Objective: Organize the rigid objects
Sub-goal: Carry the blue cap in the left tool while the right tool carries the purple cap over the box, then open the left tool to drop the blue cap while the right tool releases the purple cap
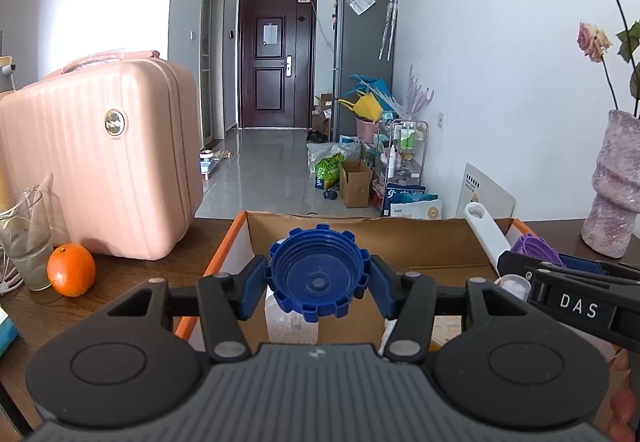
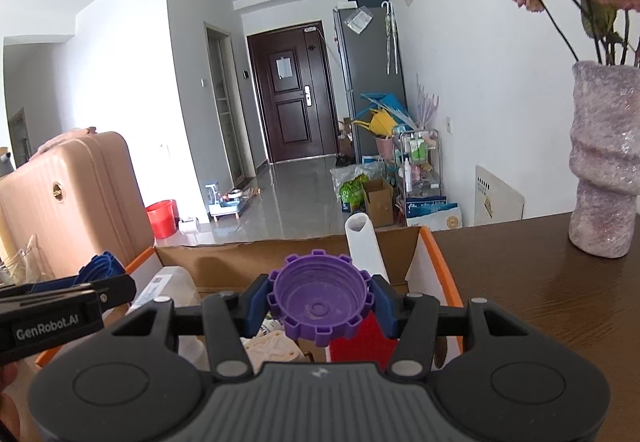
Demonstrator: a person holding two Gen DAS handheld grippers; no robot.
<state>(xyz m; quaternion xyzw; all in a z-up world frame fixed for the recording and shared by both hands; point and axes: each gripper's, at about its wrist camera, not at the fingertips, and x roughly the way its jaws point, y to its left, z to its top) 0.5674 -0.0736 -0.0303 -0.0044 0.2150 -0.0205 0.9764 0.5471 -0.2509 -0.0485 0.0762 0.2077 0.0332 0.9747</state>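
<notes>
We are mid-carry: our left tool (image 1: 318, 278) pinches a blue notched plastic cap (image 1: 318, 274), our right tool (image 2: 320, 302) a purple one (image 2: 320, 302), both over the open orange-edged cardboard box (image 1: 360, 238) on the bench. Next: lower, then release inside.

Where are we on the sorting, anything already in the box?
Done: the cardboard box already holds a white scoop, a red item and a clear bottle. In hand: the left gripper grips a blue cap, the right gripper a purple cap, both above the open box. Left: both caps are unreleased. An orange sits outside on the table.
</notes>
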